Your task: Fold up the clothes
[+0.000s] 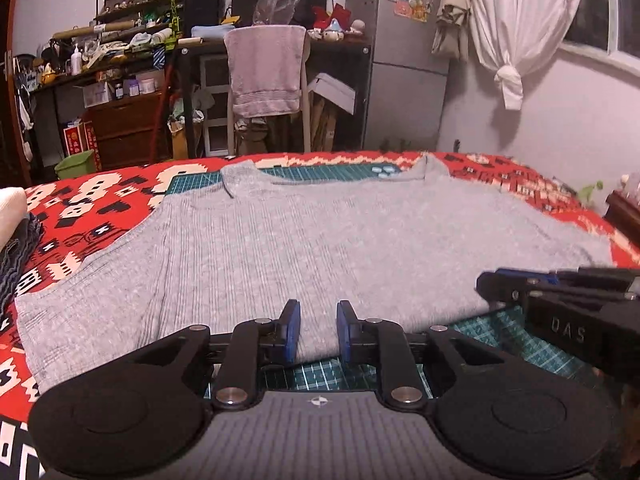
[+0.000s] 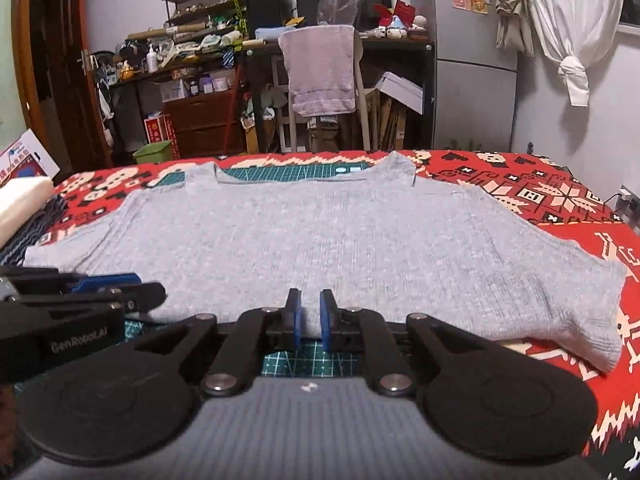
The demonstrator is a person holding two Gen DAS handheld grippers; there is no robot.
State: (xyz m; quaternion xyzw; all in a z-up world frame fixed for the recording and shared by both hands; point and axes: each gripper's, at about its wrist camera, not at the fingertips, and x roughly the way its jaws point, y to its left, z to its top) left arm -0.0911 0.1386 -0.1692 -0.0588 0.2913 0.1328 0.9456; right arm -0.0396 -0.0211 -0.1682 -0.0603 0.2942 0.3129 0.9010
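A grey ribbed sweater (image 1: 320,236) (image 2: 332,236) lies flat, its neckline at the far side and its hem toward me. At the left part of the hem, my left gripper (image 1: 318,330) has its blue pads (image 1: 291,330) a short way apart, and flat fabric shows between them. It also appears at the left edge of the right wrist view as the left gripper (image 2: 132,292). My right gripper (image 2: 310,320) is at the right part of the hem, with its pads nearly together and grey fabric pinched in the narrow gap. It enters the left wrist view as the right gripper (image 1: 496,286).
The sweater rests on a green cutting mat (image 1: 320,376) (image 2: 304,358) over a red patterned blanket (image 1: 80,208) (image 2: 540,196). Folded clothes (image 2: 24,208) are stacked at the left edge. Beyond the bed stand a chair with a towel (image 1: 266,72) and cluttered shelves.
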